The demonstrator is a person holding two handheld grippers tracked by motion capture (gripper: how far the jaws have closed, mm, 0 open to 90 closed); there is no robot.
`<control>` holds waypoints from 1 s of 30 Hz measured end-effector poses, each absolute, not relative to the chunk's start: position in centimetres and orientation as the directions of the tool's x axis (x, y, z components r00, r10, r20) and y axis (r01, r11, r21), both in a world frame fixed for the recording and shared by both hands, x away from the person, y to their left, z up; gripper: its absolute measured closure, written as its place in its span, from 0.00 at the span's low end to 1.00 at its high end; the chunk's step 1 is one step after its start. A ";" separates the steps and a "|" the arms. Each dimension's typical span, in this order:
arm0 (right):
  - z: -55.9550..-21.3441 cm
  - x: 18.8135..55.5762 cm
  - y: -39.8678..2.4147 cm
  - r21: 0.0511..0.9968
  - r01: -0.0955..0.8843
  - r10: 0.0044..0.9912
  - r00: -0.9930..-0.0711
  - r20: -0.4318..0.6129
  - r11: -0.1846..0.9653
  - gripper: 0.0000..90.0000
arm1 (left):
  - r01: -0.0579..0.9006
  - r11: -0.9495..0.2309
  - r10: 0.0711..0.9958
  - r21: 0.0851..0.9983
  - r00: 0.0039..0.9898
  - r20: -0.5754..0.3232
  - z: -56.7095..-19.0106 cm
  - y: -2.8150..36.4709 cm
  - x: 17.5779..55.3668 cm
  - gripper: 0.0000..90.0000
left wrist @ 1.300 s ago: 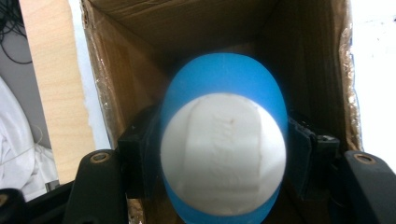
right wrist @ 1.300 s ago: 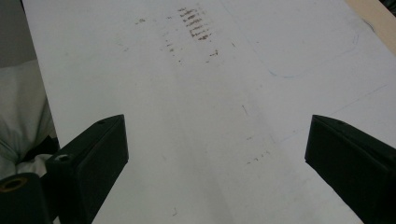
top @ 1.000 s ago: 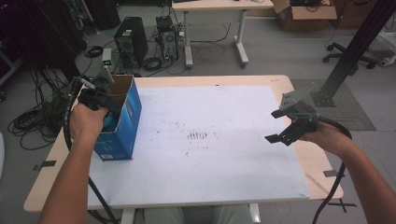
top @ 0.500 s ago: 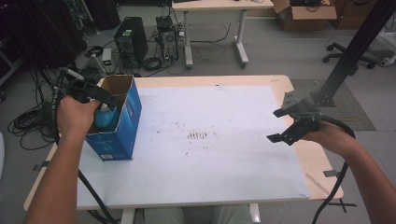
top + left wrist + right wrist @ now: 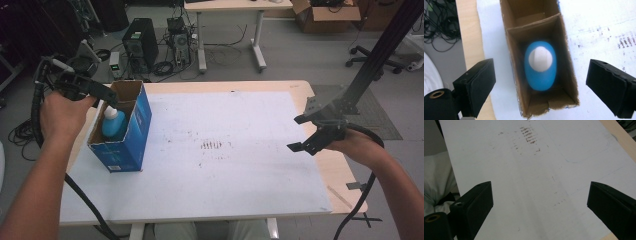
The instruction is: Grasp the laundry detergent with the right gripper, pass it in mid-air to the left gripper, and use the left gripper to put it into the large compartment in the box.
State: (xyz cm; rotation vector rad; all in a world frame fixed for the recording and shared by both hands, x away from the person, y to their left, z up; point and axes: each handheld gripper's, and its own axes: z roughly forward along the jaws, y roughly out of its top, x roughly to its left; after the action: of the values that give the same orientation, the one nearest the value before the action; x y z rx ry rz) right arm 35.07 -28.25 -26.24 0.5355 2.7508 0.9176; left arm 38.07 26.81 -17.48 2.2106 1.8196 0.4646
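Note:
An open-topped blue cardboard box (image 5: 131, 134) stands on the left side of the table. A blue bottle with a white cap (image 5: 113, 124) stands upright in its near compartment (image 5: 540, 66). My left gripper (image 5: 111, 100) hangs above the box's far left rim. Its jaws have just been opening and stand wide apart with nothing between them (image 5: 540, 75). In the left gripper view, the box's brown inner walls (image 5: 567, 65) surround the bottle and a divider closes off an empty far compartment. My right gripper (image 5: 295, 133) hovers open over the table's right edge, above bare white sheet (image 5: 540, 195).
A white sheet (image 5: 240, 185) covers most of the wooden table (image 5: 345, 175), with brown marks (image 5: 212, 145) at its middle. A black frame post (image 5: 370, 65) rises at the right. On the floor beyond stand a computer tower (image 5: 140, 42), cables and another desk (image 5: 230, 30).
My left gripper has risen out of the box and its jaws have opened, leaving the bottle standing inside. The right gripper has stayed where it was.

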 end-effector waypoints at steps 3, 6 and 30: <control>-26.1 35.0 -28.2 0.609 0.277 0.396 -0.916 -0.067 0.743 0.07 | 0.895 -0.214 0.977 0.390 0.192 0.095 -16.6 26.2 37.7 0.10; -26.0 34.9 -28.2 0.611 0.275 0.396 -0.916 -0.069 0.743 0.07 | 0.883 -0.243 0.970 0.401 0.220 0.103 -15.9 25.3 37.4 0.09; -25.6 34.5 -28.5 0.609 0.278 0.403 -0.912 -0.074 0.743 0.07 | 0.794 -0.452 0.890 0.407 0.435 0.139 -12.8 18.4 35.6 0.08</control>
State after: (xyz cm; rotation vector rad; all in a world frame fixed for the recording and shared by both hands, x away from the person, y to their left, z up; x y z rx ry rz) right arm 34.49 -28.46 -25.61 0.5422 2.7414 0.9106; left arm 35.61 18.41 -12.78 2.4101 1.4551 0.4875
